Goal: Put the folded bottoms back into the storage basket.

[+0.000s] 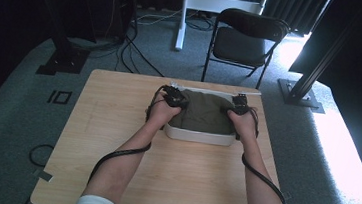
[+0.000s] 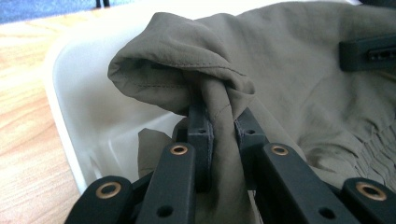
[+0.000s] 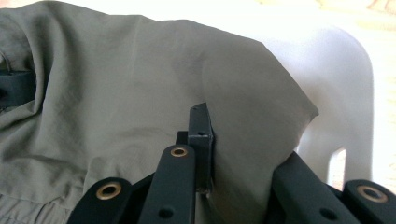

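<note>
An olive-green garment lies bunched in a white plastic basin at the far middle of the table. My left gripper is at the garment's left end, shut on a pinched fold of the cloth. At the garment's right end my right gripper is shut on the cloth's edge, which hides its right jaw. The basin's white wall stands behind the fold in the left gripper view. The basin's rim and handle slot show beside the cloth in the right gripper view.
The light wooden table has bare room to the left, right and near side of the basin. Beyond the far edge stand a black folding chair and a white stand. Black frame posts and floor cables flank the table.
</note>
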Action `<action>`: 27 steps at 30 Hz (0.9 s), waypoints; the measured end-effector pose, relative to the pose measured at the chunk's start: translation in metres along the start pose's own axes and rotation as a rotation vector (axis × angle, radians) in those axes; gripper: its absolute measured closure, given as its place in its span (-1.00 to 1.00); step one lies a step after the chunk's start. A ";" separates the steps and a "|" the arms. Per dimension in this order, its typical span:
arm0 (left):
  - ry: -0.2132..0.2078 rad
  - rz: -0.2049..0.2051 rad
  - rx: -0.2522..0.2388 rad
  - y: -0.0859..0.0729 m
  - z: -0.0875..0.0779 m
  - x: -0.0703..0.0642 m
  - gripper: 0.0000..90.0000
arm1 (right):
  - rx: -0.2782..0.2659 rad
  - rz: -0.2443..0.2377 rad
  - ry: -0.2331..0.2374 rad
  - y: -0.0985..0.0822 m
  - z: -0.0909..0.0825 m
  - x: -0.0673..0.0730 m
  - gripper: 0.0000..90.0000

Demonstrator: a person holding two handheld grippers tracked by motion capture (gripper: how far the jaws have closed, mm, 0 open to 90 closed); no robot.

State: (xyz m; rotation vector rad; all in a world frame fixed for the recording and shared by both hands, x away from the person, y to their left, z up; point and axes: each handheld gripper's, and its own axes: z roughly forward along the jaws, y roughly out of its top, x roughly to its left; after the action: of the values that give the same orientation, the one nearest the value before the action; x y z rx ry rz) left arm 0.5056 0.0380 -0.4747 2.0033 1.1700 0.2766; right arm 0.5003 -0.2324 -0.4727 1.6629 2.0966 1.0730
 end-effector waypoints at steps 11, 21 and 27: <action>0.049 0.021 0.086 0.000 0.011 -0.004 0.65 | 0.098 -0.012 -0.078 0.004 0.011 0.002 0.65; 0.051 0.024 0.069 0.001 0.009 -0.008 0.35 | 0.038 -0.040 -0.094 0.005 0.007 0.005 0.10; 0.038 0.087 0.003 0.004 0.001 -0.009 -0.09 | -0.014 -0.069 -0.051 0.007 0.002 0.010 -0.31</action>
State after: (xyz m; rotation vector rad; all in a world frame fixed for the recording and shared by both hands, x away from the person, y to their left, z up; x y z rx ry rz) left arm 0.5036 0.0293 -0.4712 2.0625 1.1084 0.3586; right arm 0.5042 -0.2221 -0.4671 1.5820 2.0939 1.0111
